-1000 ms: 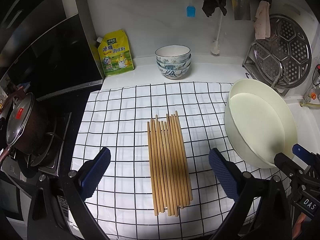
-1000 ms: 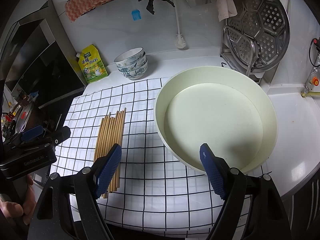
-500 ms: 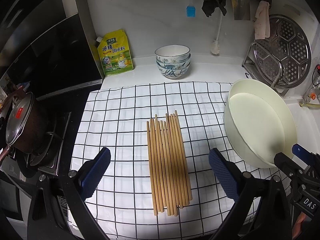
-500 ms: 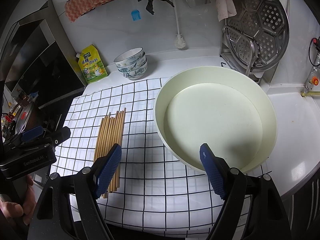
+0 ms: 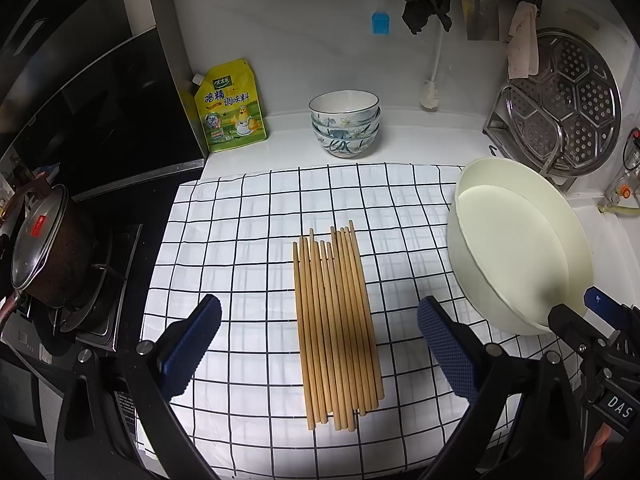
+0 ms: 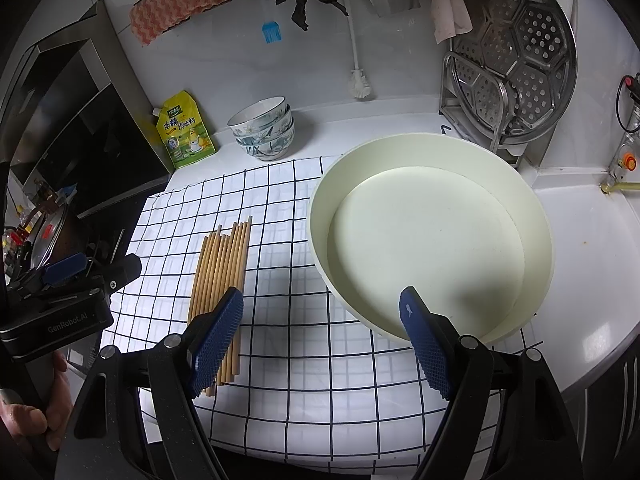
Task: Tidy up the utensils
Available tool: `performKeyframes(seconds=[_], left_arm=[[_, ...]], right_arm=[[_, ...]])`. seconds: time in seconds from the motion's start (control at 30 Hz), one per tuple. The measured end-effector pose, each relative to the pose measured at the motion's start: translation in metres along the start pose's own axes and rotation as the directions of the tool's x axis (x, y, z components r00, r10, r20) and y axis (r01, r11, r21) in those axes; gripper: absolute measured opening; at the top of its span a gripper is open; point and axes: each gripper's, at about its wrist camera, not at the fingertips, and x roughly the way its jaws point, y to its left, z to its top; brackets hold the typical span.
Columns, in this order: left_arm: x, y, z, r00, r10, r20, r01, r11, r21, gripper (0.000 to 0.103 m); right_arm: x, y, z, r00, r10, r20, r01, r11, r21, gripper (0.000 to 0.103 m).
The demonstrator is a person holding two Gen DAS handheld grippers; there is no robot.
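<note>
Both the left tongs [image 5: 318, 346] and right tongs [image 6: 320, 334] hang spread and empty, the bundle of chopsticks [image 5: 336, 320] lying at frame centre beside the cream basin [image 6: 432, 248], so gripping them likely comes next.

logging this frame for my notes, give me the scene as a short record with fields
task items: chopsticks, lying side by side on the checked cloth
container: cream basin, empty, right of the chopsticks
left gripper: open, empty, above the chopsticks
right gripper: open, empty, near the basin's front rim
background: stacked bowls, yellow seasoning pouch, steamer rack
</note>
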Motion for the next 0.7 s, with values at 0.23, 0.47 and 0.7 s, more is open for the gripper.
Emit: performKeyframes(seconds=[0.23, 0.47, 0.7], left_arm=[[-0.0007, -0.0010, 0.0000, 1.000, 0.000, 0.001, 0.000, 1.000, 0.000, 0.097], [-0.0016, -0.0021, -0.0011, 1.000, 0.000, 0.004, 0.000, 1.000, 0.001, 0.097], [-0.0017, -0.0021, -0.0008, 1.000, 0.000, 0.004, 0.000, 1.000, 0.001, 0.097]], right_arm=[[-0.0004, 0.0008, -0.0015, 1.000, 0.000, 0.001, 0.000, 1.000, 0.000, 0.077], [-0.0008, 0.0021, -0.0023, 1.000, -0.001, 0.003, 0.001, 1.000, 0.000, 0.077], [-0.0031, 0.0017, -0.0030, 1.000, -0.001, 0.006, 0.001, 1.000, 0.000, 0.077]])
